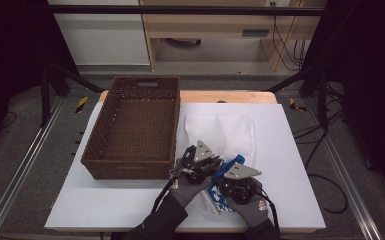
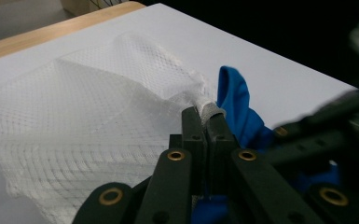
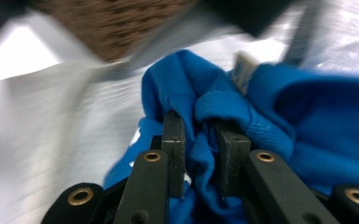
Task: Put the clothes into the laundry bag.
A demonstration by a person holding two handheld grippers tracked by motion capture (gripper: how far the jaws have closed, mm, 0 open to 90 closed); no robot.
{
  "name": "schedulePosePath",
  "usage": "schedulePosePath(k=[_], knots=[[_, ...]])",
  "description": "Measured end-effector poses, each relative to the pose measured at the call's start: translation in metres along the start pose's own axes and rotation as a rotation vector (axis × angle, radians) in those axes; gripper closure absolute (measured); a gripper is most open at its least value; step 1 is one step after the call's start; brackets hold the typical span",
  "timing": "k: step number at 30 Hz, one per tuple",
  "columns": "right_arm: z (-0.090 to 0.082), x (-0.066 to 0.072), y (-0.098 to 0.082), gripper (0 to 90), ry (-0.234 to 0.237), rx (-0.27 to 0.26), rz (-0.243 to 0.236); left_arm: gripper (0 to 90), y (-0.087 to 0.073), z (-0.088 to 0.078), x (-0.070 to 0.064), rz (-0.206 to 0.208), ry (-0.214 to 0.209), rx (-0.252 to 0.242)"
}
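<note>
Pinching the white mesh bag's (image 2: 88,116) rim just ahead, the left hand-held gripper (image 2: 205,116) is clamped; the right hand-held gripper (image 3: 200,126) squeezes blue cloth (image 3: 279,116) beside it (thin hold), which may slip or snag the mesh.

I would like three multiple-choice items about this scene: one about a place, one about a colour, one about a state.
1. Where is the basket on the table?
A. left part
B. right part
C. near edge, centre

2. What colour is the cloth in the right gripper?
A. red
B. blue
C. green

3. How is the left gripper?
A. wide open
B. shut on the mesh bag
C. shut on the basket

Answers:
1 A, the high view shows the basket left of the bag.
2 B, the right gripper view shows blue fabric bunched between the jaws.
3 B, the left gripper view shows the jaws pressed together on the bag's edge.
</note>
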State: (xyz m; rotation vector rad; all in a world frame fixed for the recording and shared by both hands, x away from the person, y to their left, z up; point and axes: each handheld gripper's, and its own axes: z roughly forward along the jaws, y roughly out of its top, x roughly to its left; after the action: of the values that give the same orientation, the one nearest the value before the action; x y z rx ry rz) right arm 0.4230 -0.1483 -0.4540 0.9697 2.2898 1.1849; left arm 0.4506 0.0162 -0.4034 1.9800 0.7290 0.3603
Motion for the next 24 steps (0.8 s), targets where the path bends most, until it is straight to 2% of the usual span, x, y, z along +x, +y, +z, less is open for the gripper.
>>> schedulePosePath(k=[2, 4, 5, 7, 10, 13, 16, 18, 20, 21, 22, 24], knots=[[0.005, -0.006, 0.002, 74.9, -0.064, -0.017, 0.030, 88.6, -0.001, -0.002, -0.001, -0.003, -0.006, -0.007], [0.010, -0.010, 0.002, 74.0, -0.105, -0.021, 0.045, 88.6, -0.004, -0.002, 0.000, -0.003, -0.006, -0.003], [0.014, -0.011, 0.002, 73.1, -0.110, -0.017, 0.047, 88.6, -0.005, -0.001, 0.000, -0.009, -0.005, 0.000], [0.020, -0.012, 0.001, 68.9, -0.100, -0.010, 0.043, 88.6, -0.009, 0.002, 0.003, -0.021, -0.011, 0.004], [0.019, -0.014, 0.000, 60.8, -0.053, -0.012, 0.052, 88.6, -0.015, 0.003, 0.007, -0.034, -0.011, 0.002], [0.003, -0.016, -0.001, 55.4, 0.040, -0.079, 0.087, 88.5, -0.019, 0.002, 0.010, -0.046, -0.009, -0.010], [-0.022, -0.018, -0.005, 51.0, 0.049, -0.130, 0.082, 88.5, -0.021, -0.001, 0.013, -0.058, -0.010, -0.015], [-0.038, -0.022, -0.009, 47.9, 0.028, -0.171, 0.081, 88.5, -0.022, -0.002, 0.013, -0.054, -0.007, -0.018], [-0.047, -0.028, -0.010, 45.3, -0.013, -0.189, 0.079, 88.6, -0.023, -0.002, 0.013, -0.059, -0.010, -0.023], [-0.050, -0.034, -0.012, 43.2, -0.060, -0.197, 0.078, 88.5, -0.023, -0.002, 0.013, -0.061, -0.012, -0.024], [-0.050, -0.040, -0.013, 41.0, -0.091, -0.190, 0.088, 88.5, -0.023, -0.002, 0.013, -0.059, -0.011, -0.022], [-0.044, -0.052, -0.017, 38.9, -0.123, -0.164, 0.113, 88.6, -0.023, -0.002, 0.012, -0.049, -0.006, -0.020]])
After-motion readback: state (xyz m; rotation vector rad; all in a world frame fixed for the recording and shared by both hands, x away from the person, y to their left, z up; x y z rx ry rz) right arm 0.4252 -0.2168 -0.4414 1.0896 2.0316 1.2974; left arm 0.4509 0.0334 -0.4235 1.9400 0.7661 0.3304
